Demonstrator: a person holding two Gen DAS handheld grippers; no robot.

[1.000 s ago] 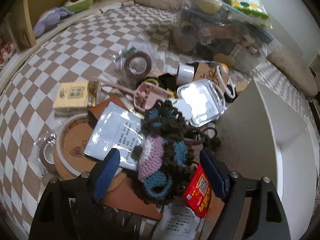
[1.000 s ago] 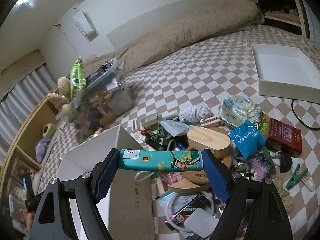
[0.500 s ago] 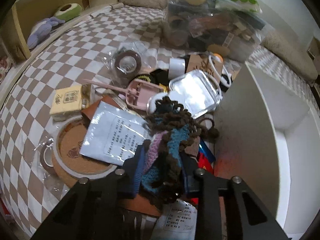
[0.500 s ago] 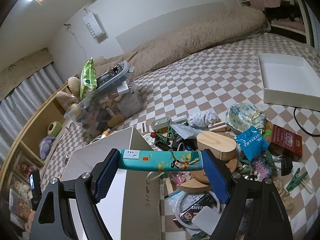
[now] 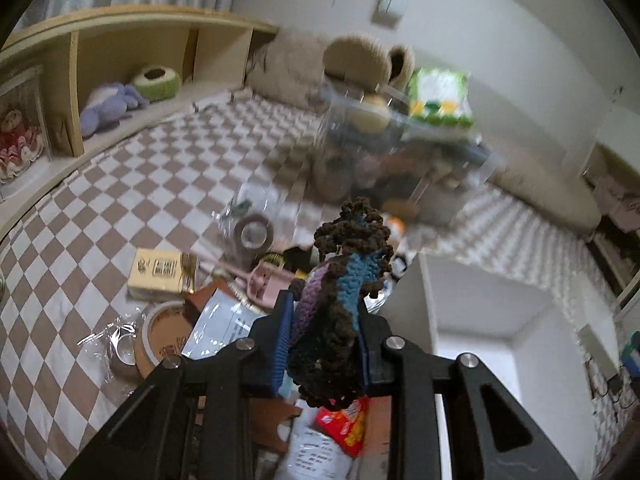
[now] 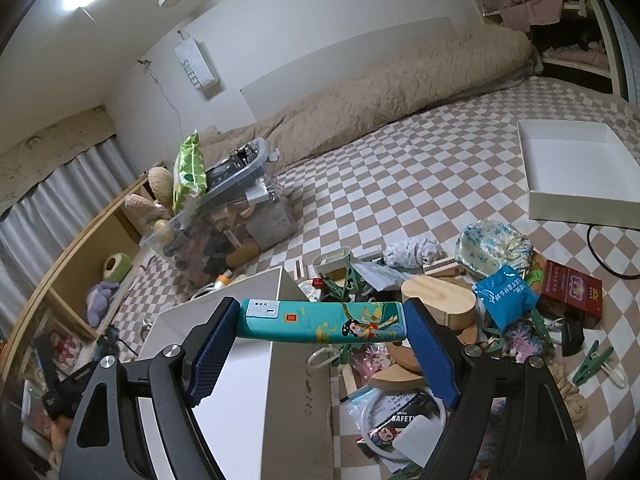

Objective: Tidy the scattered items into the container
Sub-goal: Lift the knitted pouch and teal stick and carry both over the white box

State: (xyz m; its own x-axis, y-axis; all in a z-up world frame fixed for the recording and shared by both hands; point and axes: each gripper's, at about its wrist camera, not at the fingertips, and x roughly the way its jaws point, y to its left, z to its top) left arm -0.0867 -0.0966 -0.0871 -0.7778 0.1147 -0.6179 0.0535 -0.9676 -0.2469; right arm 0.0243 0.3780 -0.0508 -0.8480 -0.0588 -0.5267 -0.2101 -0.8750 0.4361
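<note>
Left gripper [image 5: 322,334]: jaws pinched on a crocheted piece [image 5: 340,300] of brown, blue and purple yarn, held up clear of the clutter just beside the white box [image 5: 492,320]. Right gripper [image 6: 322,340]: jaws spread wide, clamping a teal case [image 6: 322,320] endwise above the box's [image 6: 240,380] edge.

Both grippers clamped, each gripping an item.
Left gripper [image 5: 322,334] pinches its blue pads narrowly together; right gripper [image 6: 322,340] spans wide, pads pressing inward.
</note>
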